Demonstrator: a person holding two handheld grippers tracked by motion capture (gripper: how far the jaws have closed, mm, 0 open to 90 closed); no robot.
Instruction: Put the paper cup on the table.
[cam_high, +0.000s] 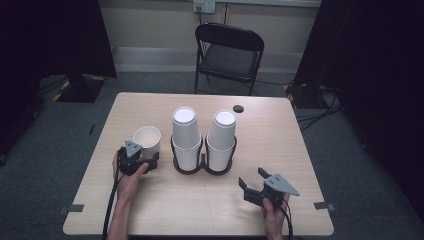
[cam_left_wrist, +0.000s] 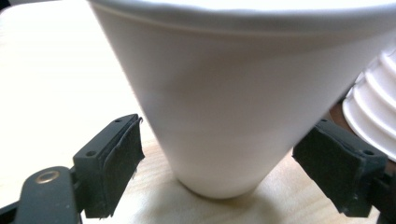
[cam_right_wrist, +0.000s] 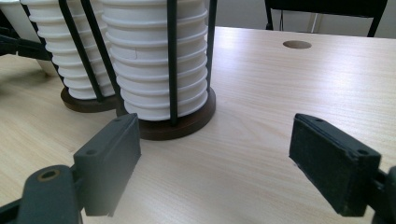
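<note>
Grey floor (cam_high: 45, 145), black folding chair (cam_high: 228, 56), pale wall (cam_high: 150, 22)

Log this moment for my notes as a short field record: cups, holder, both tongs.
single cup: white cup, upright on table, left of the stacks
stacks: two stacks of white cups upside down in black holder
left tongs: open around the cup's base, pads apart from it
right tongs: open, nothing between them, facing the holder

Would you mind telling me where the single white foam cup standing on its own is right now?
In the high view the single white foam cup stands upright on the table's left side, just left of the two racked cup stacks, between the left hand-held gripper jaws.
</note>
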